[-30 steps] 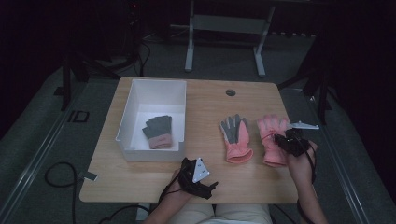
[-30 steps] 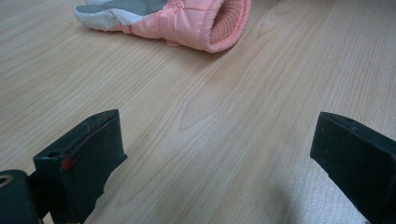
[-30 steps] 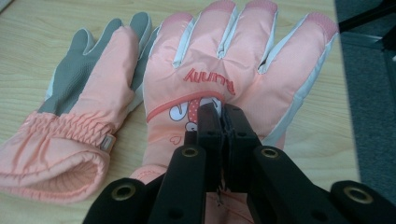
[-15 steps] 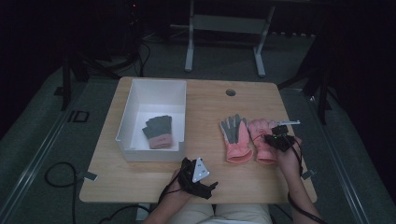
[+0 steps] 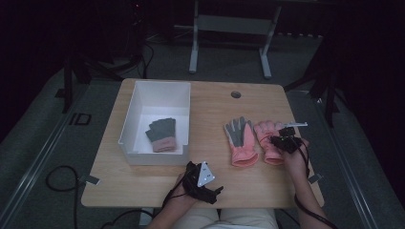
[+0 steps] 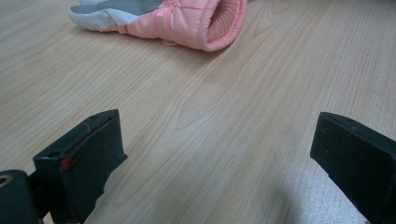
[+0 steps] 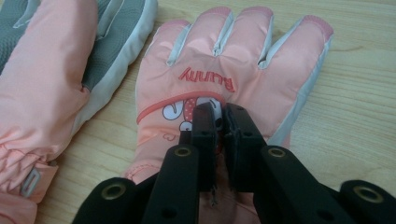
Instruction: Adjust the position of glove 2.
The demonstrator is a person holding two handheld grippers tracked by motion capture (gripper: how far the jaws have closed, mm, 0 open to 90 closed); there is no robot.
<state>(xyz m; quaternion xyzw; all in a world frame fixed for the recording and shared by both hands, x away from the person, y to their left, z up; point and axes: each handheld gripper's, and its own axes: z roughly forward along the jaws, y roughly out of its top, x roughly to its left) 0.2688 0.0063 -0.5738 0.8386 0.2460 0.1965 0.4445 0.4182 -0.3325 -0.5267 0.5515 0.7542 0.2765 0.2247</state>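
Landmark: the white bin (image 5: 143, 102) on the left half of the table (image 5: 210, 102).

Nearest: left gripper (image 5: 203, 180) at the table's near edge, just right of the bin's near right corner. In the left gripper view its jaws stand wide apart, bare wood between them, nothing held. Open wood runs from there to the cuff of the grey-palmed glove (image 6: 163, 16).

Right gripper (image 5: 285, 141) sits well right of the bin, toward the table's right edge, on the pink glove (image 7: 233, 70). Its jaws have just been easing apart a little, yet in the right gripper view they are nearly together, a thin gap between the pads, with a pinch of the glove's back fabric in that gap; the glove lies flat on the table.

Room: free strip of wood between bin and gloves; far half of the table bare apart from a round cable hole (image 5: 236, 94). Little margin between pink glove and right edge.

Pink glove: back up, fingertips pointing away from the person, grey-white piping between fingers, red lettering and a cartoon patch. Grey-palmed glove touches its left side, palm up.

Inside the bin: dark grey glove with pink cuff (image 5: 161, 134), near the front wall
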